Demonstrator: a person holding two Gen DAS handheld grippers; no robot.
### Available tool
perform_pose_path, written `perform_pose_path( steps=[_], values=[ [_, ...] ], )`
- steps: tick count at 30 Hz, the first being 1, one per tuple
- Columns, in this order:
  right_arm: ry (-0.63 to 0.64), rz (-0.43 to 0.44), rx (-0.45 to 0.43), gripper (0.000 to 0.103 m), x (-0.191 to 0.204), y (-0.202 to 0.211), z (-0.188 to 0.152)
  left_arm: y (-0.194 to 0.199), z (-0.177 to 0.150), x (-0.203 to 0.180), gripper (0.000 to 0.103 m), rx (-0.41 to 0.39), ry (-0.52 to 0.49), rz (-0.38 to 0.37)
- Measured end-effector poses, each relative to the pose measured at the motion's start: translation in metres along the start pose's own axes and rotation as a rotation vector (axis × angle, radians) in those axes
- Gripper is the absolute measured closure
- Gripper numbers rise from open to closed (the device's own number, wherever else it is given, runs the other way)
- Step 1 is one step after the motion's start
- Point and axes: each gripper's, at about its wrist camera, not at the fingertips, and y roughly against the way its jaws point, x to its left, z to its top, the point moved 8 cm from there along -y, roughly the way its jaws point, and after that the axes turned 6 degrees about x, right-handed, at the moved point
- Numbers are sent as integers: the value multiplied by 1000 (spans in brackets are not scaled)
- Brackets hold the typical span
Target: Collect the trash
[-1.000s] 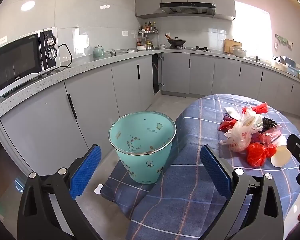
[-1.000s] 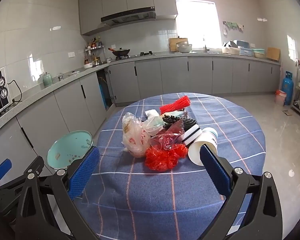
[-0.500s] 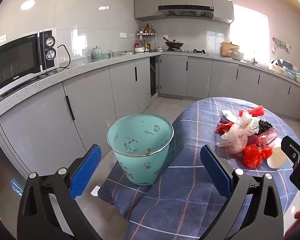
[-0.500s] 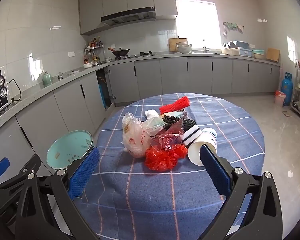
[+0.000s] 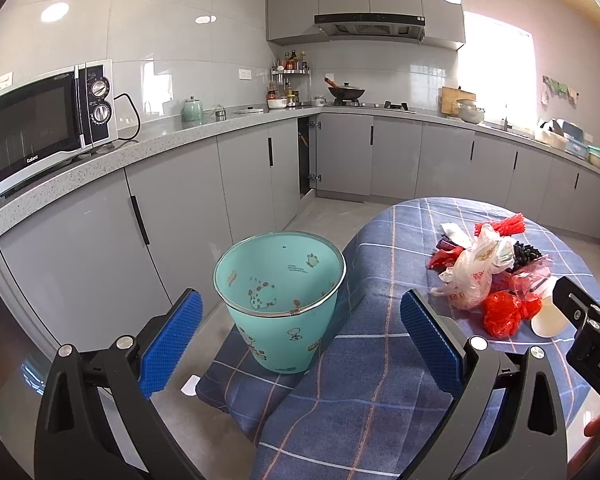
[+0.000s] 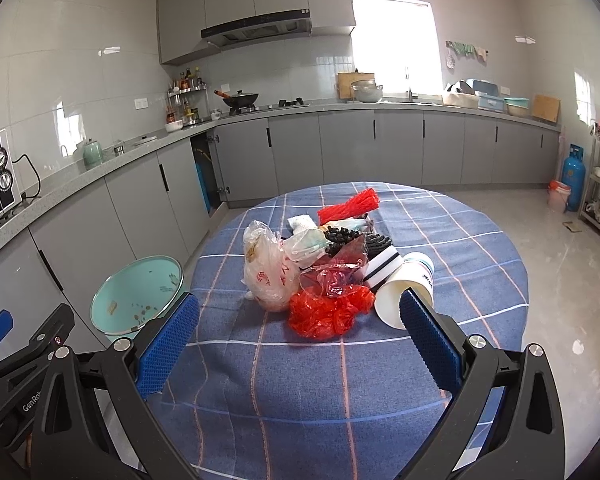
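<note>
A heap of trash lies on the round table with the blue checked cloth (image 6: 440, 240): a whitish plastic bag (image 6: 266, 276), a crumpled red bag (image 6: 326, 314), a tipped paper cup (image 6: 404, 290), red netting (image 6: 350, 204) and dark bits. In the left wrist view the same heap (image 5: 496, 276) sits at the right. A teal bin (image 5: 280, 292) stands beside the table on a cushion; its rim (image 6: 138, 294) shows in the right wrist view. My left gripper (image 5: 300, 332) is open in front of the bin. My right gripper (image 6: 298, 334) is open just short of the heap, holding nothing.
Grey kitchen cabinets (image 5: 204, 200) and a speckled counter run along the left and back walls, with a microwave (image 5: 40, 128) on it. A blue gas cylinder (image 6: 573, 176) and a shelf stand at the far right. Bare tiled floor lies right of the table.
The left gripper has drifted slightly, so the bin and heap sit a little lower and left in its view. The right view is almost unchanged. Both grippers stay open.
</note>
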Motion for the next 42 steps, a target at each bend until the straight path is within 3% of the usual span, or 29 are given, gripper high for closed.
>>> perform_pose_path(
  steps=[42],
  values=[
    [-1, 4, 0, 4, 1, 1, 0, 3, -4, -9, 5, -10, -12, 0]
  ],
)
